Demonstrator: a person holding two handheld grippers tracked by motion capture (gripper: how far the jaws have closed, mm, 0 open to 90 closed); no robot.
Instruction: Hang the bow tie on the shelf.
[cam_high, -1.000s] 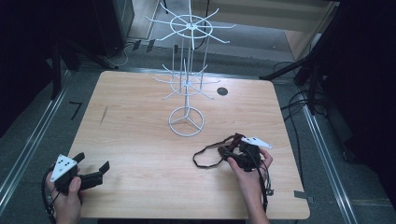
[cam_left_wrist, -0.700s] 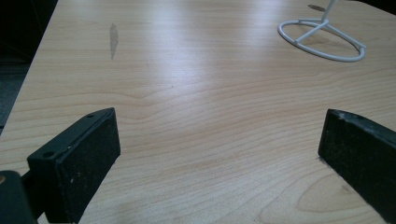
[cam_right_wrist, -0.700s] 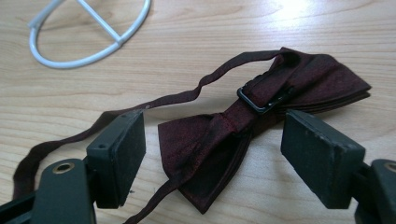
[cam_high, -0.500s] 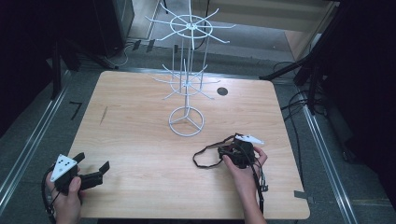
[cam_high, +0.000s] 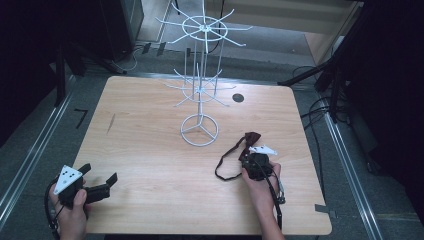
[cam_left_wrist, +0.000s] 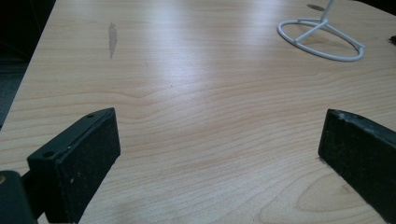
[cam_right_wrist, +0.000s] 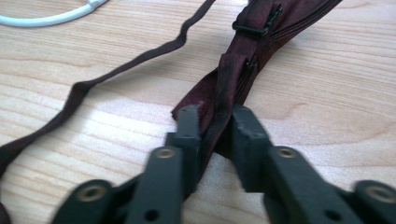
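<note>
A dark maroon bow tie (cam_high: 248, 141) (cam_right_wrist: 243, 60) with a thin looping strap (cam_high: 225, 162) (cam_right_wrist: 116, 70) lies on the wooden table (cam_high: 150, 145), right of centre. My right gripper (cam_high: 252, 157) (cam_right_wrist: 215, 123) is shut on the bow tie's folded fabric, low against the tabletop. A white wire display rack (cam_high: 200, 85) stands at the table's middle, its ring base (cam_left_wrist: 320, 39) just left of the tie. My left gripper (cam_high: 97, 180) (cam_left_wrist: 219, 149) rests open near the front left corner, nothing between its jaws.
A small dark round hole (cam_high: 238, 98) sits in the tabletop behind the rack. A dark streak (cam_left_wrist: 112, 35) marks the wood at the left. Metal rails and cables run along the floor on both sides of the table.
My right gripper has shifted slightly left and forward with the bow tie, and the strap has spread out to its left. The left gripper has stayed put.
</note>
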